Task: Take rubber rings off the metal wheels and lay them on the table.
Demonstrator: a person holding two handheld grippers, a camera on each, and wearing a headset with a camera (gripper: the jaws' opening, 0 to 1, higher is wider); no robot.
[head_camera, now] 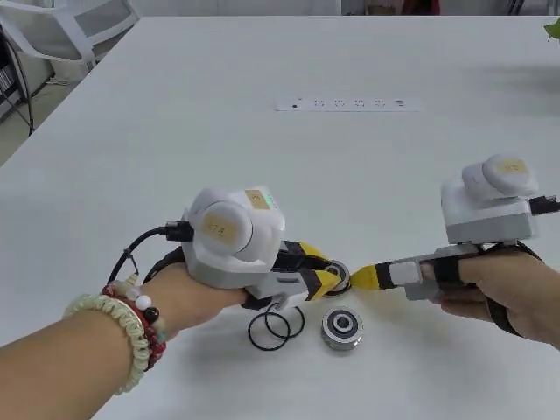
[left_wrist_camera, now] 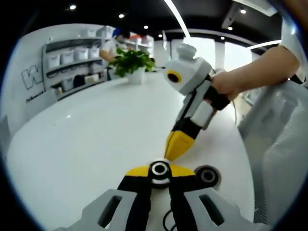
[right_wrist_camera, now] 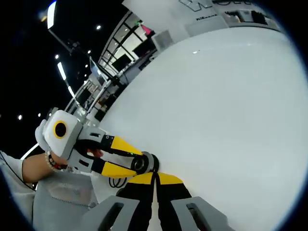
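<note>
Left gripper (head_camera: 327, 278) clamped on a metal wheel (left_wrist_camera: 160, 169) just above the counter (head_camera: 262, 131). Right gripper (head_camera: 364, 278) jaws pressed together, tip at the wheel's right. Two rubber rings (head_camera: 276, 326) lie nearer, beside a second wheel (head_camera: 341, 326). Risk: pulling could twist the wheel out of the clamp.

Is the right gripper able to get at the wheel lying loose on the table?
Probably yes. The loose wheel lies uncovered on the table, close to the shut right gripper. The left gripper, holding the other wheel, sits beside the path, not across it.
</note>
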